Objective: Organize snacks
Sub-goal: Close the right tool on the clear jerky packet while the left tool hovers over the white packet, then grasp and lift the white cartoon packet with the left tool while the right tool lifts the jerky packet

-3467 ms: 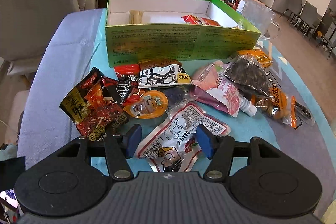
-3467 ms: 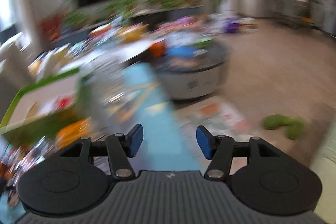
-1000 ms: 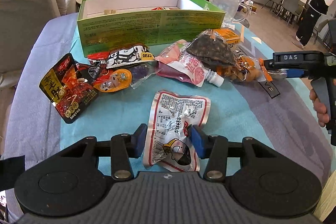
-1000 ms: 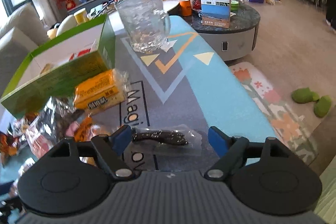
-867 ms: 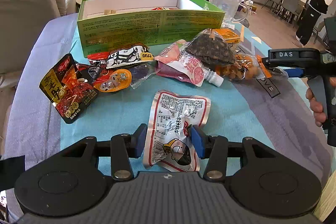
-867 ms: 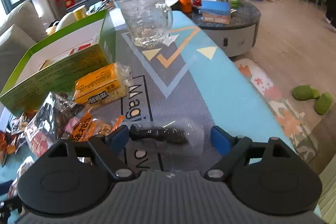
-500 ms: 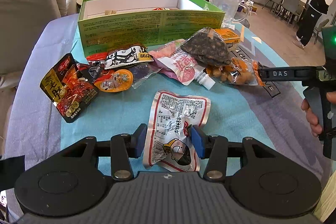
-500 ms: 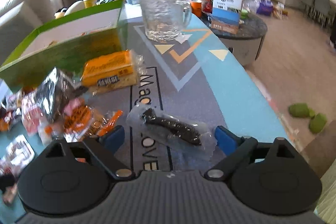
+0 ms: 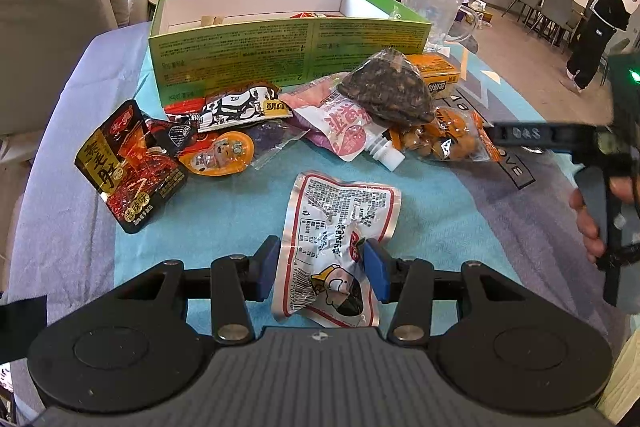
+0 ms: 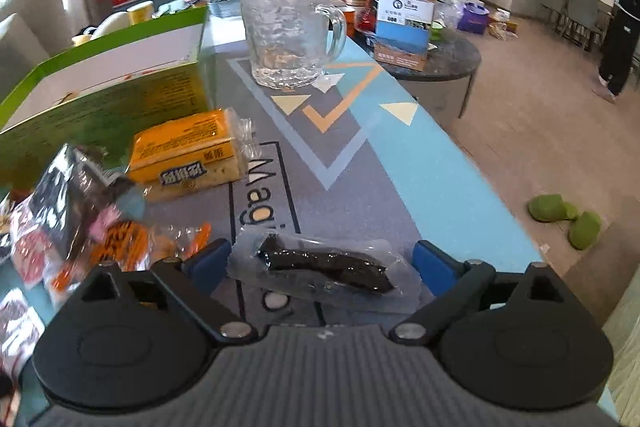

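The bench point(image 9: 248, 203) wears a blue and grey printed cloth. At its far side stands an open green box point(image 9: 288, 55), with a glass mug point(image 10: 290, 33) beside its right end. In front of the box lies a heap of snack packets point(image 9: 280, 131), among them a yellow cake bar point(image 10: 188, 155). Nearer, apart from the heap, lie a silver pouch point(image 9: 340, 235) and a clear packet with a dark strip point(image 10: 324, 267).

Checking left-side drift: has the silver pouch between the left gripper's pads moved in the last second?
No. The silver pouch sits between the left gripper's pads at the same spot relative to the green box.
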